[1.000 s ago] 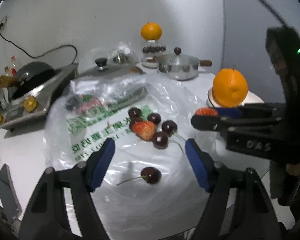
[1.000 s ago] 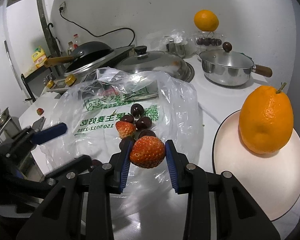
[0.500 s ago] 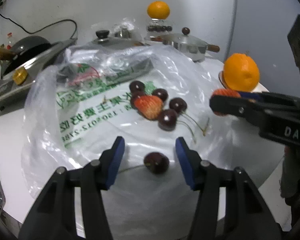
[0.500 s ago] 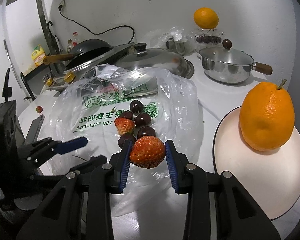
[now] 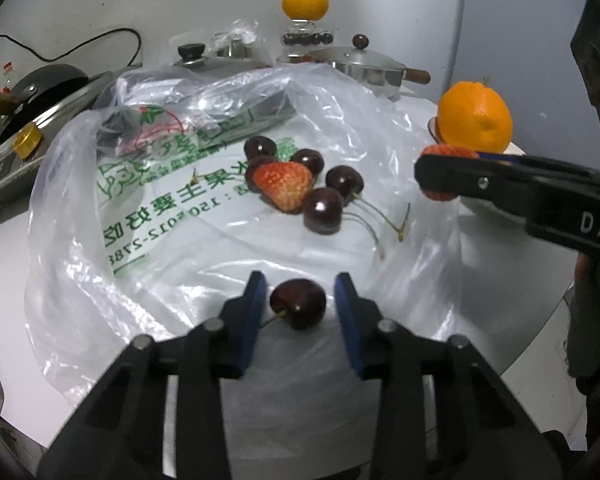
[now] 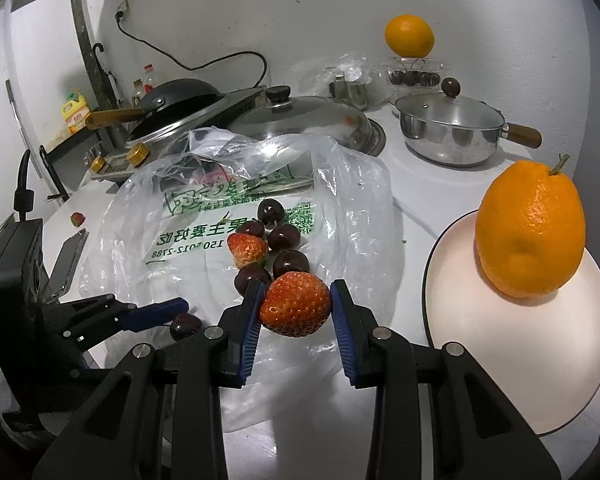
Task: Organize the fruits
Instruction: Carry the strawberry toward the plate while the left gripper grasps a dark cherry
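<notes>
Both wrist views look forward, close over the table; both share the plastic bag [image 5: 172,208] [image 6: 340,208]

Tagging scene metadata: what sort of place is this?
Likely a home kitchen counter: a black wok on a gas stove, a lidded steel saucepan with a wooden handle, and a yellow oil bottle on a side shelf against the white wall.

- White counter [image 6: 404,184], lit bright, dim at the edges.
- Plain white wall [image 6: 300,8] behind the counter.
- Black cable [image 6: 204,62] hangs on the wall from an outlet [image 6: 122,10] above the counter.
</notes>
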`<state>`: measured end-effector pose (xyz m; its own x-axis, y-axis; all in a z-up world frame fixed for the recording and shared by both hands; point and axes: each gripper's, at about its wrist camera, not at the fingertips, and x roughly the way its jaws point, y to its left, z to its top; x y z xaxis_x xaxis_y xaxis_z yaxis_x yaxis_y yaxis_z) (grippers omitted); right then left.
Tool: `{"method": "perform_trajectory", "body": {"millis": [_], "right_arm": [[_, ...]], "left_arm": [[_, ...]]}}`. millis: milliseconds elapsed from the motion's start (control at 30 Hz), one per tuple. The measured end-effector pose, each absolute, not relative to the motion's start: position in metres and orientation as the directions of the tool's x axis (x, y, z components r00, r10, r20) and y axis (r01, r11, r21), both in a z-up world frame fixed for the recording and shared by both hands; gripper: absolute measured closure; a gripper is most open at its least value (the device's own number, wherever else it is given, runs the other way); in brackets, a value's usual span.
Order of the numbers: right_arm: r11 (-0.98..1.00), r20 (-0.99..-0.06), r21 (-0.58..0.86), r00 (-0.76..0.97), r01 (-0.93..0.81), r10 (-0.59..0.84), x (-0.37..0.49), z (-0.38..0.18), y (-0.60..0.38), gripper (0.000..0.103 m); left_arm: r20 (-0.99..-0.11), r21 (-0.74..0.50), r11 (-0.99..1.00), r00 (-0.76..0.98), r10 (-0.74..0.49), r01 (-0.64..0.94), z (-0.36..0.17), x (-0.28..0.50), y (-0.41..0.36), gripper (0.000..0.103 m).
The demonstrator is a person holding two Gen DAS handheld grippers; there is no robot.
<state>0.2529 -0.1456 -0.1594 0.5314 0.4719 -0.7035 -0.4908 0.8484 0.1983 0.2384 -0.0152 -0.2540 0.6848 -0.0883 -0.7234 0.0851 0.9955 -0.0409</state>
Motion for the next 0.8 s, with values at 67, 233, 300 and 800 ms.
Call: {"method": "perform_trajectory", "body": {"millis": [67,233,300,800], "right_arm": [[0.849,-0.704,0.198,0.532,-0.49,0.471,0.253,-0.16,-0.146,0.067],[0.848,-0.703,0.197,0.532,-0.492,0.472,0.253,-0.159,-0.146,0.067],[0.849,-0.702,0.196,0.534,-0.491,0.471,0.253,-0.16,-0.146,0.067],[0.851,-0.684,0.184,0.557,-0.492,0.47,0.246,-0.147,-0.151,0.067]], "left_arm": [[-0.723,-0.042,0.995,0.685,-0.09,0.087,-0.254,0.238,-0.015,0.069],[-0.721,-0.039,0.995,0.687,-0.093,0.094,-0.253,0.236,-0.017,0.074],[-0.721,-0.039,0.995,0.686,-0.094,0.096,-0.252,0.235,-0.016,0.074],[-0.698,-0.058,0.992,0.705,-0.123,0.115,-0.236,0.227,-0.021,0.075]]}}
